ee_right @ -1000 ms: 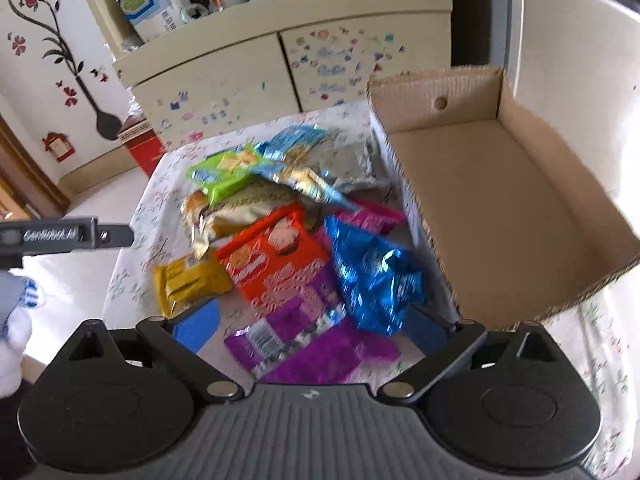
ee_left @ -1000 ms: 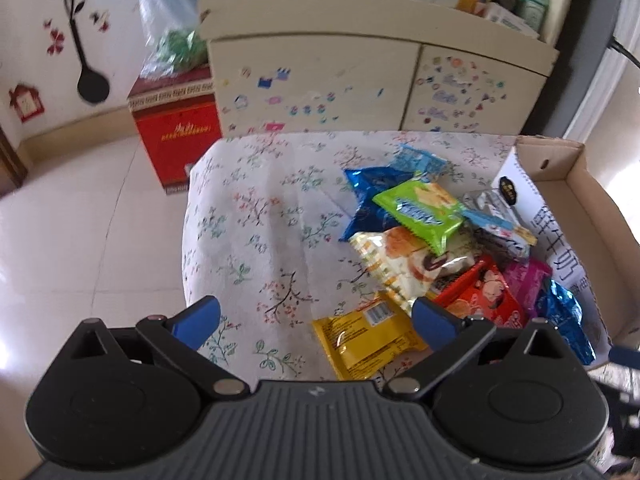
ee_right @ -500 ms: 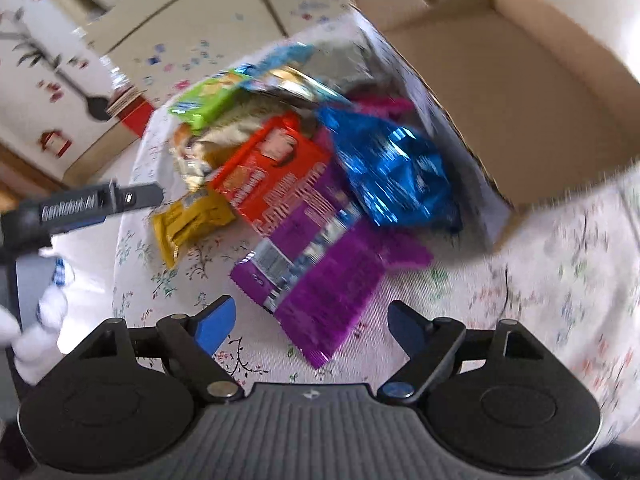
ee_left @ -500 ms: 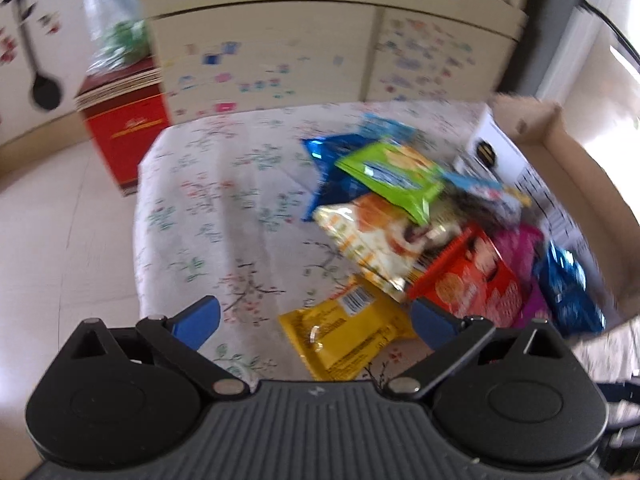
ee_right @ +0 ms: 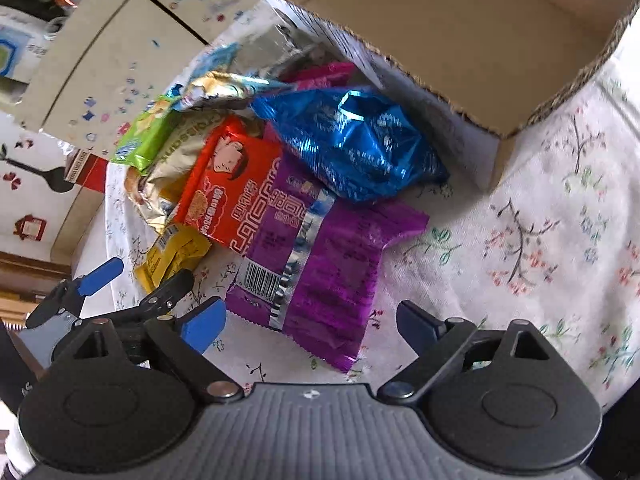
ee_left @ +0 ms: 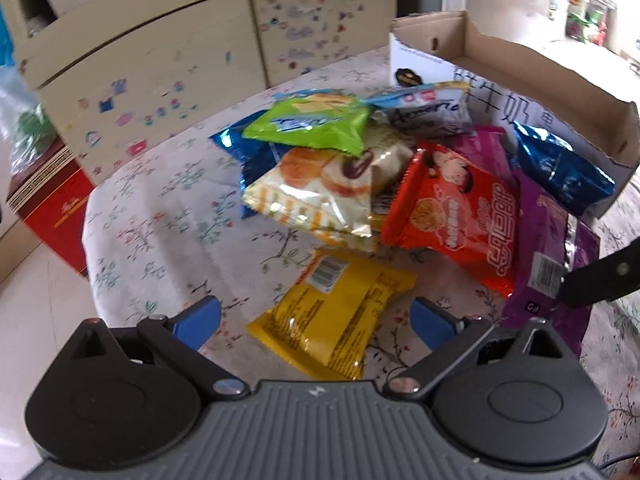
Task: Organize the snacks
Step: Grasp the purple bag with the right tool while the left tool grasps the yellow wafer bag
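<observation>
Both grippers lower – purple packet (ee_right: 320, 268) lengthwise toward camera, seemingly flat.

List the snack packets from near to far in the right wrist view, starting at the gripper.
purple packet → red packet → shiny blue packet → pink packet; beyond it, the cardboard box.

My left gripper (ee_left: 314, 322) tilts steeply downward, its blue fingers (ee_left: 198, 320) spread wide with neither pad touching anything. My right gripper (ee_right: 310, 324) slants down the same way; its jaws have just been opening and stand wide, pads pressing on nothing.
</observation>
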The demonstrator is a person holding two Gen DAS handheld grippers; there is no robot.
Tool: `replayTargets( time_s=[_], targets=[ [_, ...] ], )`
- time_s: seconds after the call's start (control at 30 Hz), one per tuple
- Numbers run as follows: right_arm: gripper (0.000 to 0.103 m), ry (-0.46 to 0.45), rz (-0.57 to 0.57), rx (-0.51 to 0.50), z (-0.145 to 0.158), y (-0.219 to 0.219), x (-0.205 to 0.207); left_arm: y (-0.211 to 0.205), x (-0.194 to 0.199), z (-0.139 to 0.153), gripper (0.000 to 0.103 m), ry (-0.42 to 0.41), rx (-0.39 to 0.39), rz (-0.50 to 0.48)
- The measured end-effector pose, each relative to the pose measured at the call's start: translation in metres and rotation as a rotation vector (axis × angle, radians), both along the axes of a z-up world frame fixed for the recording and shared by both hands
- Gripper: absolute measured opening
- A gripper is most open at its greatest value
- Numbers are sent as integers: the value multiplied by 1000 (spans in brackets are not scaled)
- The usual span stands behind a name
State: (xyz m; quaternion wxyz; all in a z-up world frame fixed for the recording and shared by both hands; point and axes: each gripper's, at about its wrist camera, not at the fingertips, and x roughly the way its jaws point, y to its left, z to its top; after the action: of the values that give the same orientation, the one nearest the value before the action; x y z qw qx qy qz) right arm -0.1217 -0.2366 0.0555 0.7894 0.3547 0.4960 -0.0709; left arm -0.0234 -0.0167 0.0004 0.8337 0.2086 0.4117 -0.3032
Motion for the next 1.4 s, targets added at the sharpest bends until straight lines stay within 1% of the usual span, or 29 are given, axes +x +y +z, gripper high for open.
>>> replayTargets(
  time_s=[0.1,0.23,0.43,0.57,0.6,0.67,0.73,0.77,0.8,0.83,0.87,0.93,1.03,1.2,1.3,1.4],
  targets=[
    [98,19,-20,3,-3,6,8,-3,2,-4,100,1,2,-26],
    [98,29,-40,18,-6,10,14,-6,9,-13,100,9,11,-31],
    [98,40,-54,-10,-10,13,26,-7,16,-19,101,38,-20,-25],
    [97,27,-57,-58,-9,14,33,-9,15,-20,99,47,-31,-20],
    [96,26,-56,-67,-9,15,36,-9,15,-20,97,53,-34,-15],
    [93,17,-47,-73,-9,16,39,-7,15,-19,91,79,-52,2],
    [88,10,-33,-77,-8,17,40,-5,13,-18,87,92,-61,25],
    [87,6,-27,-78,-8,17,39,-5,11,-16,81,92,-59,27],
    [83,0,-21,-75,-8,17,39,-5,8,-15,77,94,-62,26],
    [79,-5,-16,-72,-9,16,38,-4,6,-14,70,96,-64,28],
    [78,-9,-10,-70,-8,16,36,-4,4,-12,64,95,-63,33],
    [74,-16,0,-66,-9,16,37,-3,0,-10,63,97,-62,51],
    [72,-23,19,-62,-8,15,33,2,-5,-9,62,104,-70,95],
    [68,-28,70,-39,-8,11,24,14,-18,-6,61,121,-103,174],
    [58,-34,106,-38,-6,13,19,18,-29,-1,61,115,-113,205],
    [56,-47,141,-30,-4,15,17,23,-37,2,61,114,-131,241]
  ],
)
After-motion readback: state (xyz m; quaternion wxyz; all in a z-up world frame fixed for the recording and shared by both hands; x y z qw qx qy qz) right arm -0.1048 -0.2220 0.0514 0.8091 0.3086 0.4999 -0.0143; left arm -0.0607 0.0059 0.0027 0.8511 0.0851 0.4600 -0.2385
